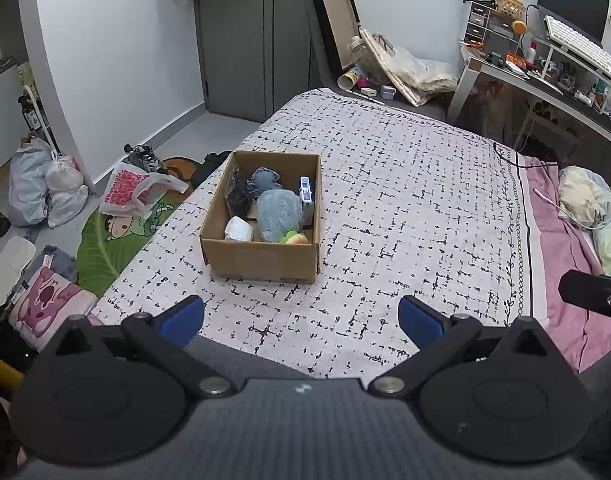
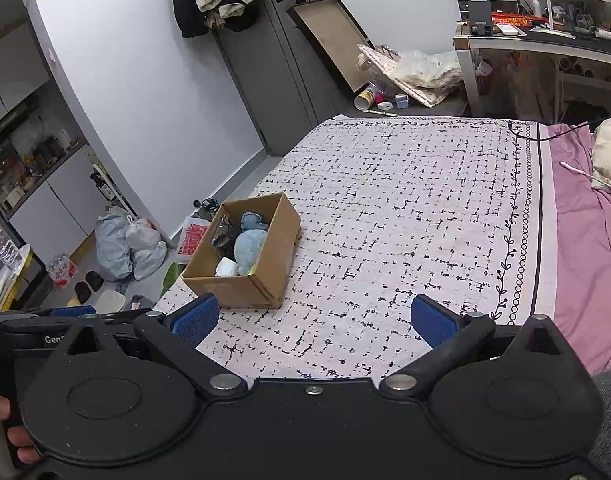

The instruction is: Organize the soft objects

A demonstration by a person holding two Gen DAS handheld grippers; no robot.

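Note:
A cardboard box [image 1: 261, 260] [image 2: 265, 280] stands on the patterned bed cover near the bed's left edge. Inside lie a blue-grey plush [image 1: 277, 212] [image 2: 247, 246], a smaller blue plush [image 1: 265, 178] [image 2: 252, 220], a dark soft item [image 1: 237, 196] [image 2: 223, 236], a white soft piece [image 1: 239, 229] [image 2: 227, 267], an orange-green toy [image 1: 294, 237] and a small white-blue carton [image 1: 306, 192]. My left gripper [image 1: 301, 316] hangs open, nearer than the box, with nothing between its blue pads. Open and holding nothing as well, my right gripper [image 2: 315, 316] sits to the right of the box.
The bed cover [image 1: 405, 200] [image 2: 405, 208] stretches right of the box, with pink sheet [image 2: 585, 248] and a pillow [image 1: 585, 196] beyond. Bags [image 1: 45, 188], a plastic bag [image 1: 133, 192] and a green rug [image 1: 109, 240] lie on the floor at left. A cluttered desk [image 1: 545, 76] stands far right.

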